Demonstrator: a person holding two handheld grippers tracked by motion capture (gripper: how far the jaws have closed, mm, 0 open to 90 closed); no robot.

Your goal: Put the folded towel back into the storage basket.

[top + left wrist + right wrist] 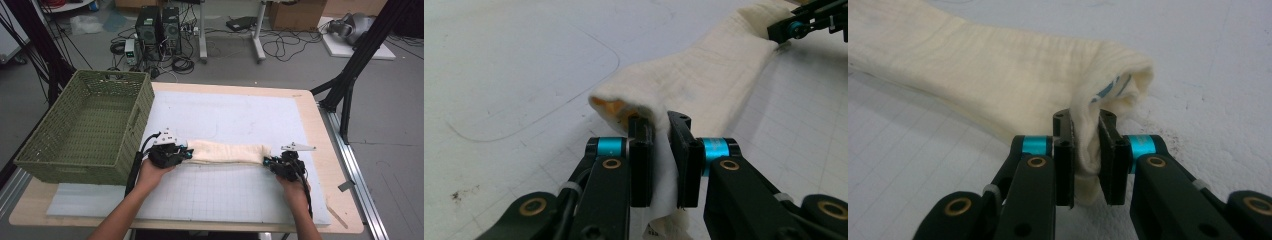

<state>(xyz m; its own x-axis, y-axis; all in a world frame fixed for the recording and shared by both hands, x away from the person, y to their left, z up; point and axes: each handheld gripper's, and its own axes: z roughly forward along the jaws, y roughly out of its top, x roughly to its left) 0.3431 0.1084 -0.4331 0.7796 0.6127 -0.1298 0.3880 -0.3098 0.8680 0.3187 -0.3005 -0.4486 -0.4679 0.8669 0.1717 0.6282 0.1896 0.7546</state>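
A cream cloth (227, 151), folded into a long narrow band, is lying across the white gridded mat (225, 195) on the table (310, 107), a little below the middle of the high view and running left to right. The left tongs (189, 153) are gripping its left end and the right tongs (266, 161) are gripping its right end; each is being held by a hand coming up from the bottom edge of that frame. In the left gripper view, the left tongs (660, 150) are standing at bottom centre with both black pads pressing a pinch of the cloth (704, 75) between them; the cloth is stretching away toward the upper right of that frame, where the right tongs (774, 34) are showing at its far end. A patch of orange is showing inside the fold just above the pads. In the right gripper view, the right tongs (1087, 150) are likewise clamped on a bunched edge of the cloth (988, 75), which is running off to the upper left of the frame; a bit of blue is showing within the fold near the pads. A green woven basket (145, 107) is sitting at the left of the high view, on the table's left edge, just beside the left tongs and apart from the cloth.
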